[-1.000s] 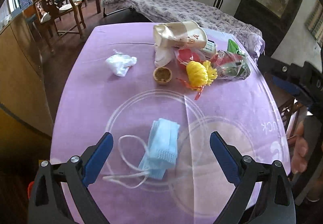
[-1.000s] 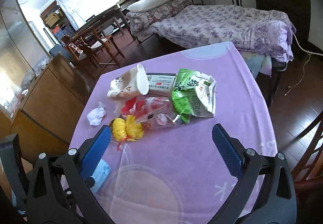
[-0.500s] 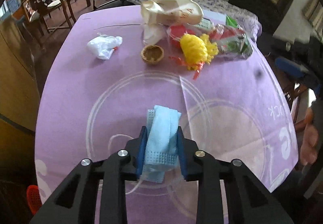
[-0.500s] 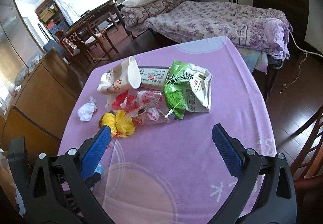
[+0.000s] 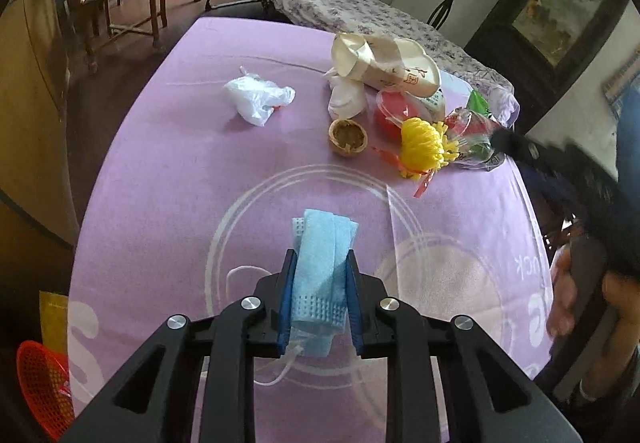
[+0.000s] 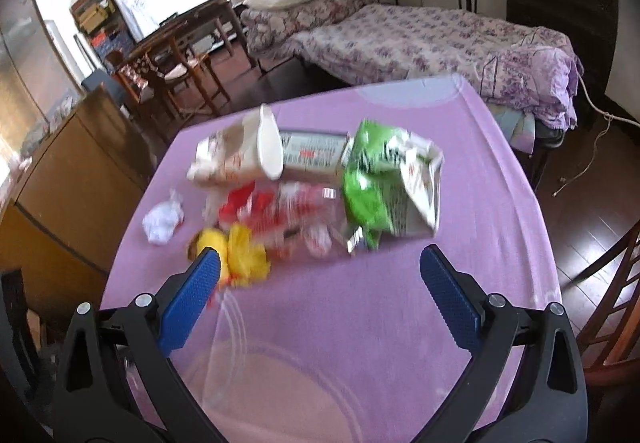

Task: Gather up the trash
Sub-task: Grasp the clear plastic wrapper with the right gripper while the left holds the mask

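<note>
My left tongs [image 5: 318,293], wide a second ago, are closing and now pinch the blue face mask [image 5: 320,263]; first trash secured. Right tongs [image 6: 320,299] spread, empty.

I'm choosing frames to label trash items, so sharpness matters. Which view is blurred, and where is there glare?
Right wrist view: motion blur smears the green snack bag, paper cup and yellow net; the windows behind are blown out. Left wrist view: sharp on the blue face mask and white wrapper; only the right edge, near the person's hand, is smeared. Both views bend straight lines.
</note>
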`<state>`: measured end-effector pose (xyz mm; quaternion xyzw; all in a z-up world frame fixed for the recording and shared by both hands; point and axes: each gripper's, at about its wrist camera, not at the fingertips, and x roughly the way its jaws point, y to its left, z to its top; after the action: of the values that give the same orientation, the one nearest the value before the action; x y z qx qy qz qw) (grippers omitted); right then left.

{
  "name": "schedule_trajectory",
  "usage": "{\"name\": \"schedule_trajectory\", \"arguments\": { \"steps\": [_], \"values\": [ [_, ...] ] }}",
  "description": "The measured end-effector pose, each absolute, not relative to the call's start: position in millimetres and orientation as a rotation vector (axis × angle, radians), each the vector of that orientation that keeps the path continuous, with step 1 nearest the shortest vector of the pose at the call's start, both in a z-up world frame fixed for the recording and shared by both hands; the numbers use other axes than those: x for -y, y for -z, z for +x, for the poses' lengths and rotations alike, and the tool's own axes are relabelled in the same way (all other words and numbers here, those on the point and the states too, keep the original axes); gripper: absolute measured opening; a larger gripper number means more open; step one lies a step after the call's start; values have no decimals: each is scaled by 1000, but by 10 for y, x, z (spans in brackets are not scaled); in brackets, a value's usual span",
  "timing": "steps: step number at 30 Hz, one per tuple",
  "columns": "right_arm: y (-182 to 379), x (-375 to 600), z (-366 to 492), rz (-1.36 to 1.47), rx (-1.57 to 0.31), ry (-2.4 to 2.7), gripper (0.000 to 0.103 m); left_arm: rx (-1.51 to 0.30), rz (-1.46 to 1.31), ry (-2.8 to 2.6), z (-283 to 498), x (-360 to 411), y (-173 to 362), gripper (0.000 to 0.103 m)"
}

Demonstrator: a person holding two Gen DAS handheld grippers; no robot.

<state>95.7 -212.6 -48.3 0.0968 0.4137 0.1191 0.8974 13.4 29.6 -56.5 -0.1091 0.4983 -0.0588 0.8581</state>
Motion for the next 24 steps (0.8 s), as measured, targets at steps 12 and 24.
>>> {"name": "schedule_trajectory", "arguments": {
  "steps": [12, 24],
  "values": [
    [625, 2181, 933, 54, -942, -75, 96, -1034, -180, 121, 121, -215, 557, 23],
    [527, 2417, 745, 194, -921, -195, 96, -1041, -161, 121, 143, -201, 585, 23]
  ]
}}
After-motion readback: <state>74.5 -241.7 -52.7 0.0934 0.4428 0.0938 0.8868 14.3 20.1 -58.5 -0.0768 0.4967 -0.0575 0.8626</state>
